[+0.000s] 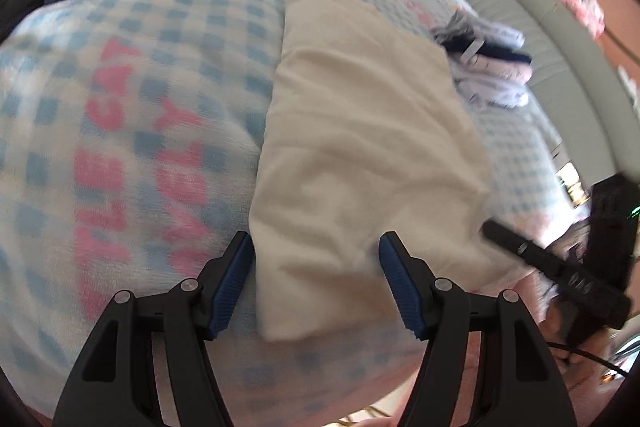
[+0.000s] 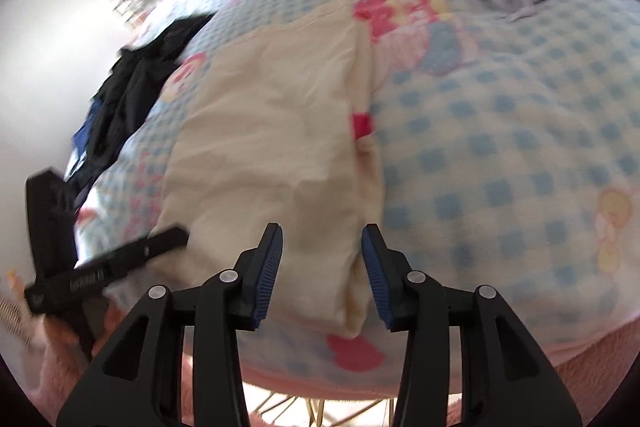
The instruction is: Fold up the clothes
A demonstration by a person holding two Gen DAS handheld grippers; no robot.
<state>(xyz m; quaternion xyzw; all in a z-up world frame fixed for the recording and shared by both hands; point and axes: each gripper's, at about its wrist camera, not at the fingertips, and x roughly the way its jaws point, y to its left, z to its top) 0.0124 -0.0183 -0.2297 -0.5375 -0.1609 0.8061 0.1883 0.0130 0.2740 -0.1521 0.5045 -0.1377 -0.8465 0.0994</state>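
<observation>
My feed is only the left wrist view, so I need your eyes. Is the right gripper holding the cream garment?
Observer: No. The right gripper is open, with the cream garment's near right corner between its fingers, not pinched.
Operator: What shows along that right edge?
Observer: A folded flap runs up that side, and a small red tag pokes out from it.
Operator: What lies at the garment's left on the blanket?
Observer: A heap of dark clothes lies there on the blanket, with some blue fabric at its near end.
</observation>
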